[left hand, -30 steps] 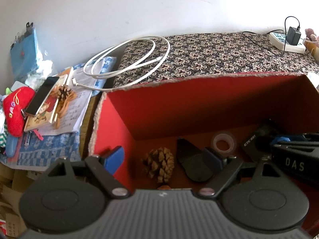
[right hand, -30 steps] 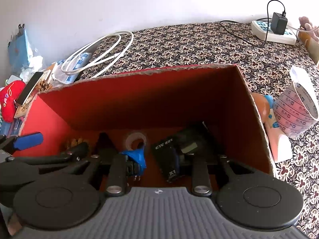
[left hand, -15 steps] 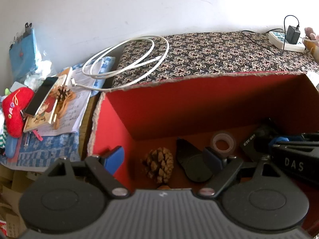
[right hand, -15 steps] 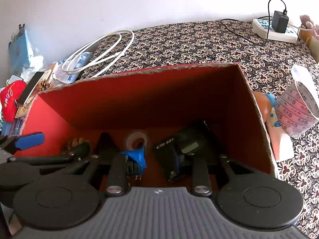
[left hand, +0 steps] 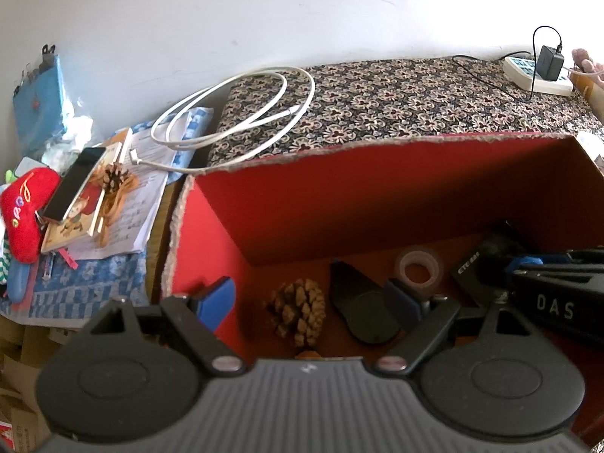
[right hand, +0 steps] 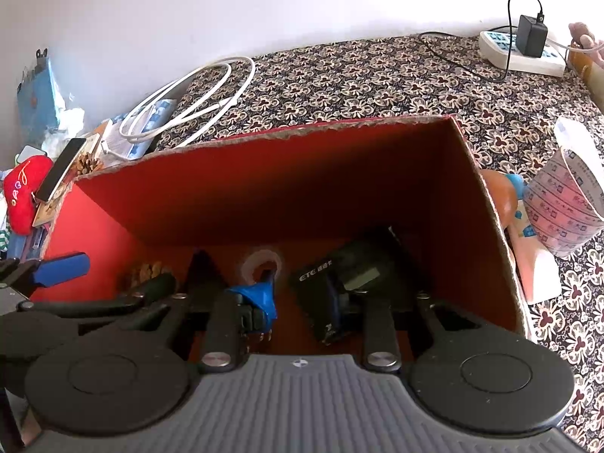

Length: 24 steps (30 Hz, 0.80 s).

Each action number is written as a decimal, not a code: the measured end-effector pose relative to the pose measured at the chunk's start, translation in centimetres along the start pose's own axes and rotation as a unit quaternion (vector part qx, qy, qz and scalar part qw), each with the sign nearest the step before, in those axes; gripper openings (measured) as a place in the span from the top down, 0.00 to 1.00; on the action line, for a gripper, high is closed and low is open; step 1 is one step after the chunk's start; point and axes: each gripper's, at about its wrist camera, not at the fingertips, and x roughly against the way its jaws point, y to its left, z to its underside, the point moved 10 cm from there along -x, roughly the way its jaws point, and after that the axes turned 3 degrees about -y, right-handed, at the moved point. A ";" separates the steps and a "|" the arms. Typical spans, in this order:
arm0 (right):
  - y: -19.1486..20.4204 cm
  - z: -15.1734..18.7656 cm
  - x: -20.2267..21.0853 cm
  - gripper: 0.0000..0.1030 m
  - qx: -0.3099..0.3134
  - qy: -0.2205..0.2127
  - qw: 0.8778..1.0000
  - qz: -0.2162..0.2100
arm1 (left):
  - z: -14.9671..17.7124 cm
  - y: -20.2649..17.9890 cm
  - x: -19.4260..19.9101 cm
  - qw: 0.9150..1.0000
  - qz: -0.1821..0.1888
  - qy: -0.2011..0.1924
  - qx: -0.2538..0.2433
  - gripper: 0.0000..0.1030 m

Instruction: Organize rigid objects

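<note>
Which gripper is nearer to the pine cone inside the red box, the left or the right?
Left. The left gripper has the pine cone lying between its open fingers; the right gripper is further right, by the ETC device.

I see the box (left hand: 377, 196) on the patterned cloth (left hand: 415, 102). In the box, from left to right, lie a pinecone (left hand: 298, 311), a tape roll (left hand: 418, 267) and a card reader (right hand: 339, 283). A cable (left hand: 241, 109) and power strip (left hand: 538, 75) lie behind the box.
</note>
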 end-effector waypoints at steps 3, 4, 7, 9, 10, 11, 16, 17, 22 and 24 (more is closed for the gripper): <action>-0.1 -0.1 0.1 0.89 -0.004 -0.004 1.000 -0.001 | 0.0 0.0 0.0 1.000 -0.001 0.001 -0.002 0.14; 0.0 0.0 0.1 0.89 -0.005 -0.005 1.000 -0.001 | 0.0 -0.1 0.0 1.000 0.002 0.000 -0.003 0.14; 0.1 0.0 0.0 0.89 -0.003 -0.001 1.000 -0.002 | 0.0 -0.1 0.0 1.000 0.004 0.000 -0.002 0.14; 0.1 0.0 -0.1 0.89 -0.002 0.003 1.000 -0.001 | 0.0 -0.1 0.0 1.000 0.005 0.001 -0.003 0.14; 0.0 0.1 -0.2 0.89 -0.003 0.005 1.000 -0.002 | 0.0 -0.1 0.0 1.000 0.006 0.001 -0.004 0.14; 0.0 0.1 -0.1 0.89 -0.005 0.004 1.000 -0.002 | 0.0 -0.2 0.0 1.000 0.007 0.002 -0.006 0.14; 0.0 0.1 0.0 0.89 -0.004 -0.001 1.000 0.001 | 0.0 -0.1 0.0 1.000 0.011 0.001 -0.005 0.14; 0.0 0.1 0.0 0.89 -0.003 -0.001 1.000 0.001 | 0.0 -0.1 0.0 1.000 0.011 0.001 -0.005 0.14; 0.0 0.1 0.1 0.89 -0.004 -0.002 1.000 0.000 | 0.0 -0.3 0.0 1.000 0.012 0.001 -0.009 0.14; 0.0 0.1 0.1 0.89 -0.003 -0.002 1.000 0.001 | 0.0 -0.3 0.0 1.000 0.012 0.002 -0.010 0.14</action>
